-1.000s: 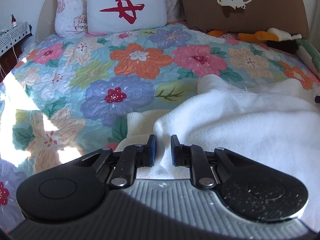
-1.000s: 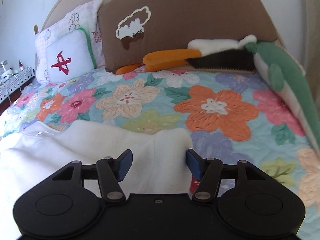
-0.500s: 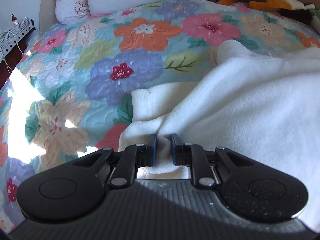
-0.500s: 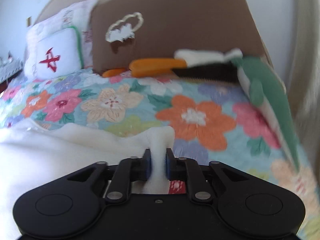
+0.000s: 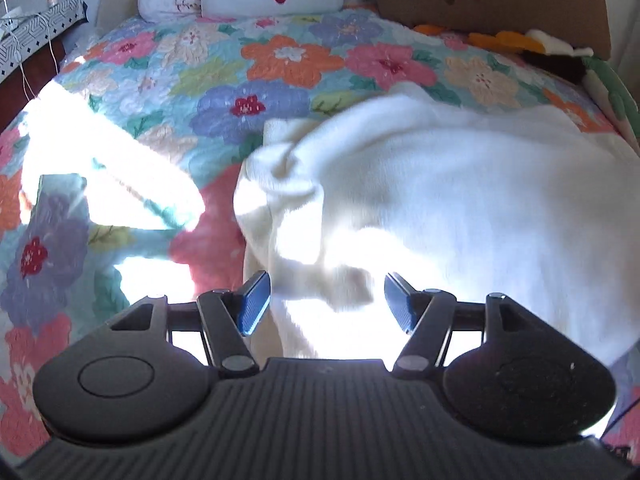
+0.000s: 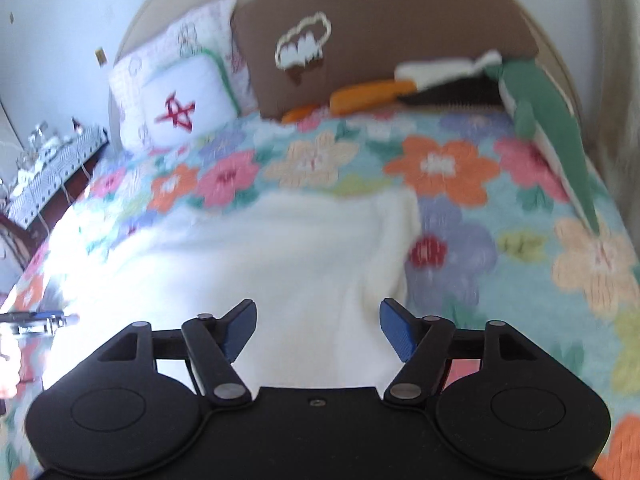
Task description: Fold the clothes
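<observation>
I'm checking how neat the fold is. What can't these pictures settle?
- White garment, left wrist view: near edge hidden behind the left tongs; sun glare washes out its lower folds.
- Right wrist view: motion blur smears the garment's edges; near hem hidden behind the right tongs.

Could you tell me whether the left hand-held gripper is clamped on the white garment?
No, the left hand-held gripper has its jaws opening, its blue pads standing apart from the white garment between them.
</observation>
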### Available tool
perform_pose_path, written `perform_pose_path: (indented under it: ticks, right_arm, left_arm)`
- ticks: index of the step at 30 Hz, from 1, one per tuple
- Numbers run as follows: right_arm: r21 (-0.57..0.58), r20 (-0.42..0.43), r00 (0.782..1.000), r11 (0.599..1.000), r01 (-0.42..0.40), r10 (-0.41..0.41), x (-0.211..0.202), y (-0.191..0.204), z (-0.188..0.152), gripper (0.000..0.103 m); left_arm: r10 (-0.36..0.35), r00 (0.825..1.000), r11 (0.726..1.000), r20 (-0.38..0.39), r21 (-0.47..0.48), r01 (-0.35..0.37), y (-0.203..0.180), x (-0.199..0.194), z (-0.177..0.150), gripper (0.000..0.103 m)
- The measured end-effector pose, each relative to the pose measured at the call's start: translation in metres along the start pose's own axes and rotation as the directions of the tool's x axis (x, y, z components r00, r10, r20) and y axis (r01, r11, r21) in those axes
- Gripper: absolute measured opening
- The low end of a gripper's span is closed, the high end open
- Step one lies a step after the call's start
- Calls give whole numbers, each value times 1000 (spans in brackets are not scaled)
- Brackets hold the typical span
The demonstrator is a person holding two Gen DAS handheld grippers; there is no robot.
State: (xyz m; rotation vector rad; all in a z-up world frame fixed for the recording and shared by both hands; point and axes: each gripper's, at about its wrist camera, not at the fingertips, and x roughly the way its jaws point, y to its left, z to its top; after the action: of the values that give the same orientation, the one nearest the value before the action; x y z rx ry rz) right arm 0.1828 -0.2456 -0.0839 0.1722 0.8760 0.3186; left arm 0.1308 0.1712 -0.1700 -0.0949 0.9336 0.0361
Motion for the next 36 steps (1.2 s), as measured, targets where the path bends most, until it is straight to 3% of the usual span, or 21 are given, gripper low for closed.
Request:
perform_pose_path:
  ticks: [3,6,10,11,13,16,18,20,22,24,25,26,27,31,36]
  right_arm:
    - [43,-77,997,999,-6,10,-18,-10,-22,73]
    - [96,-128,990,995,-39,51,-36,-19,-35,74]
    - [203,-194,976,977,-62,102,-38,-32,-51,79]
    - [215,-194,977,976,-40,83,-30,-35,-55,79]
    - [226,-190,981,974,14,31,-11,-41,-60,79]
    - [132,-186,979,985,112,-86,18,-40,-60,78]
    - [-61,-137,980,988,140,-147,25,-23,-59,77]
    - [-216,-97,982,967,135,-159,33,-10,-60,77]
    - [-263,-119,984,960,99,-134,44,-6,-59,67]
    - [-231,-133,986,970,70,-103,51,-11,-57,15]
    - [-215,-139,986,975,56,-88,55,-13,-56,15]
    - [-183,-128,989,982,49,-73,48,-17,-55,13]
    - [-146,-111,992,988,42,-59,38,-21,-54,12]
    - [-57,-68,997,998,33,-37,0,-28,-61,9]
    - [-93,-176,979,992,91,-106,26,-28,-77,9]
  left_arm:
    - [44,995,999,-95,18,-43,5,-16,-18,64]
    - [18,985,999,-169,-47,-26,19,-39,-31,70]
    - [-140,968,979,-210,-174,104,28,-43,-47,70]
    - [-177,963,970,-203,-201,136,27,-40,-52,70]
    - [-181,965,964,-188,-229,136,24,-27,-57,70]
    - [-173,972,961,-162,-242,130,20,-12,-62,70]
    - [-170,974,963,-152,-238,131,18,-3,-64,70]
    - [-177,974,957,-145,-258,135,20,5,-66,73]
    - [-186,975,946,-122,-290,144,21,8,-70,75]
    - [-165,981,953,-105,-272,131,19,5,-72,69]
    - [-143,984,962,-103,-246,115,17,3,-73,48]
    - [-157,984,962,-88,-240,132,17,-1,-73,36]
    - [-170,983,961,-74,-232,149,17,-6,-73,31]
    - [-116,990,980,-82,-171,100,5,-22,-72,29]
    - [-91,986,984,-136,-167,68,3,-8,-80,31]
